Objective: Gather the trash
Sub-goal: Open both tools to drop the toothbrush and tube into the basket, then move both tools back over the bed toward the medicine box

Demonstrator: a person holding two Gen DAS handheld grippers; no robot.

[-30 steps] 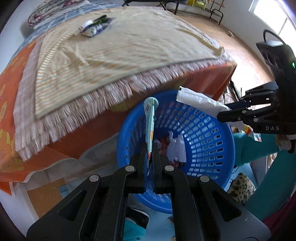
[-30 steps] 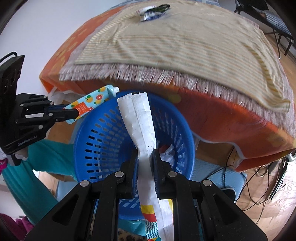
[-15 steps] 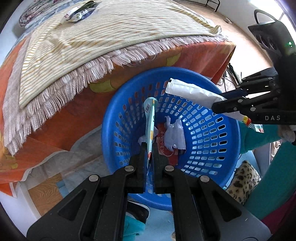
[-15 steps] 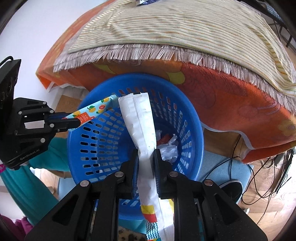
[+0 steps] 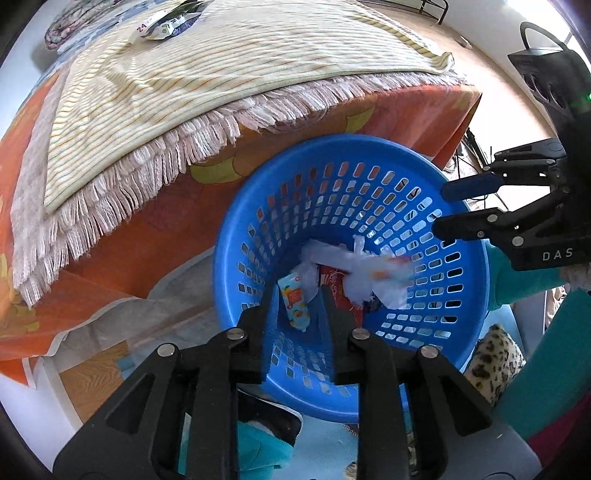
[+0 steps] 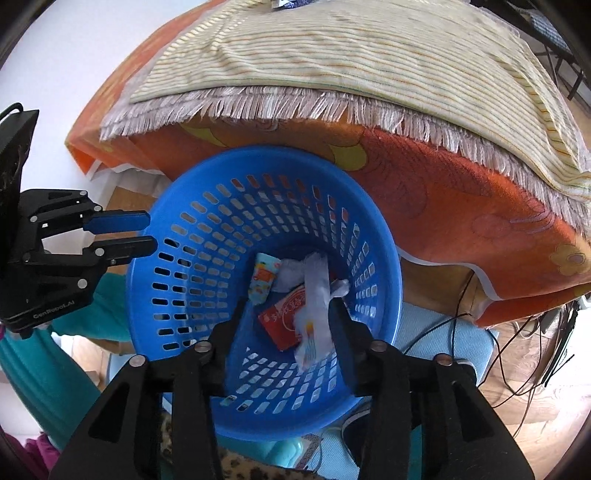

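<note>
**Both pieces of trash dropped into the basket**

The left tongs (image 5: 297,306) hang above the near wall of the blue basket (image 5: 236,221), pointing steeply down so that anything let go falls inside. Their jaws are opening, and nothing is pressed between them: the small tube with fruit pictures (image 5: 293,308) lies loose in the basket bottom, seen through the gap. The right tongs (image 6: 284,325) hang over the same basket for the same reason, jaws also opening and empty. The white wrapper (image 6: 314,295) is among the red packet (image 6: 280,325) and crumpled paper below.

A second ago the left tongs were clamped on the tube and the right tongs on the wrapper, both held over the basket; now both pieces are inside. More wrappers (image 5: 166,26) wait far back on the striped cloth (image 5: 221,74), probably the next to collect.
</note>
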